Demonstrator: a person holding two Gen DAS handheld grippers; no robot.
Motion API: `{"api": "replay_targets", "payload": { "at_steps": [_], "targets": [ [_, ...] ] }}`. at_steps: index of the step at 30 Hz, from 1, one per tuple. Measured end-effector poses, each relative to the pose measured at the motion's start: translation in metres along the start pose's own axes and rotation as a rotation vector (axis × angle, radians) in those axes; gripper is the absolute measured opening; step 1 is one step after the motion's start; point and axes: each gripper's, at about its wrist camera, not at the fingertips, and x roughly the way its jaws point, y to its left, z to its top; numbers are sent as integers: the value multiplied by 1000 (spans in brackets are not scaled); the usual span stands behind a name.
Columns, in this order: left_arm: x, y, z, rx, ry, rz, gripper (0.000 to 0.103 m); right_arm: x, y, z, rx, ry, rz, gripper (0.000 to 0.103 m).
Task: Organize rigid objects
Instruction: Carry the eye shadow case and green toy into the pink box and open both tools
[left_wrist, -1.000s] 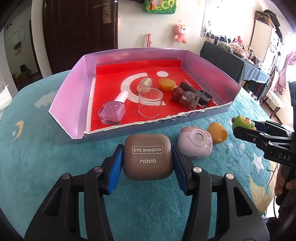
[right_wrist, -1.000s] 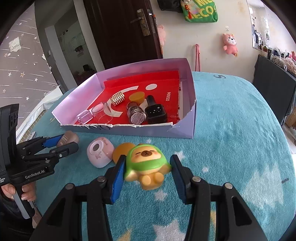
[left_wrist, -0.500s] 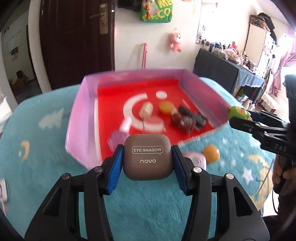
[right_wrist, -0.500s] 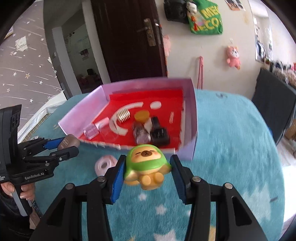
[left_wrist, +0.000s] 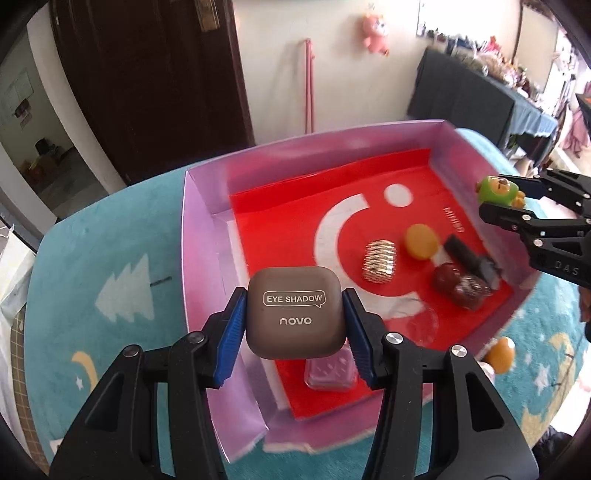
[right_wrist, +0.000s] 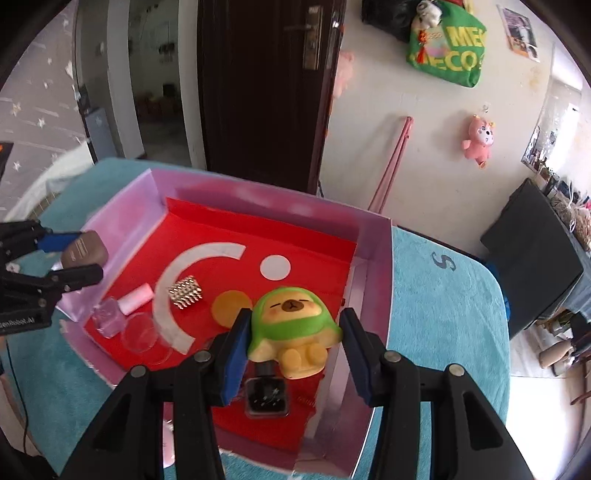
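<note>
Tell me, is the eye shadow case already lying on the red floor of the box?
No, the eye shadow case is clamped between the left hand-held gripper's blue pads, held above the box.

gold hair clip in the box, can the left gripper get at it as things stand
Probably not yet: the left gripper is shut on the eye shadow case. The gold hair clip lies uncovered on the box floor, so the way looks free.

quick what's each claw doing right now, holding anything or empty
Left claw: closed on the Novo eye shadow case, above the box.
Right claw: closed on the green-hooded bear toy, above the box.
</note>
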Motion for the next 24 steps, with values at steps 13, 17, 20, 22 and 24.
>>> {"api": "replay_targets", "payload": {
  "at_steps": [13, 17, 20, 22, 24],
  "targets": [
    [43, -1, 17, 12, 110, 30, 49, 54, 1, 15, -61, 174, -70, 51],
    [48, -1, 19, 26, 112, 50, 49, 62, 1, 16, -76, 200, -83, 51],
    [46, -1, 21, 14, 108, 47, 49, 69, 0, 17, -77, 220, -90, 51],
    [46, -1, 23, 7, 108, 49, 49, 74, 0, 17, -73, 235, -80, 51],
    [45, -2, 23, 15, 107, 50, 49, 76, 2, 16, -84, 245, -94, 51]
  ]
}}
